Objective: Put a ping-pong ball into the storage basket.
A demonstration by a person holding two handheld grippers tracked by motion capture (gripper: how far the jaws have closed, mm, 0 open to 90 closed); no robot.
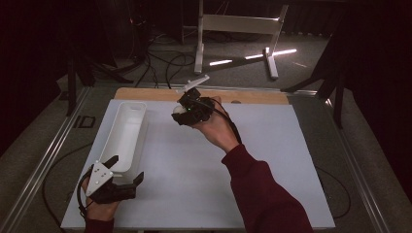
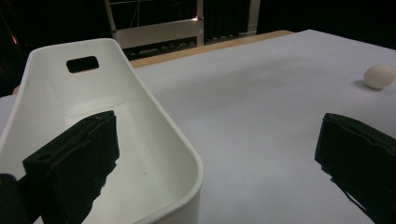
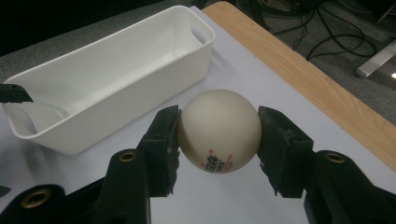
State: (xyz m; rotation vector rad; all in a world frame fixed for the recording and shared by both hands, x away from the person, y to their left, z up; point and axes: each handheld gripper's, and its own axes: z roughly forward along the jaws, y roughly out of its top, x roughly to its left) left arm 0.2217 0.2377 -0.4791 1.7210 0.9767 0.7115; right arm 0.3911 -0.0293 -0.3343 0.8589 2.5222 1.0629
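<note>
One white bin (image 1: 127, 133); two balls: one ball (image 3: 219, 131) clamped in the right gripper (image 3: 218, 135) beside it; another ball (image 2: 379, 76) lying farther off; left gripper (image 2: 205, 154) wide open, empty, straddling the bin's near end.

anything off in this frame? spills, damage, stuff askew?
Nothing stands out. The white bin sits upright on the table, undamaged and empty as far as it shows. The right tool holds the white ball squarely between its jaws. The left tool is open, one jaw inside the bin's near end. No spills.

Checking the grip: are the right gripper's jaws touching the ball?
Touching. The right gripper view shows both pads of the right gripper pressed against the ball.
</note>
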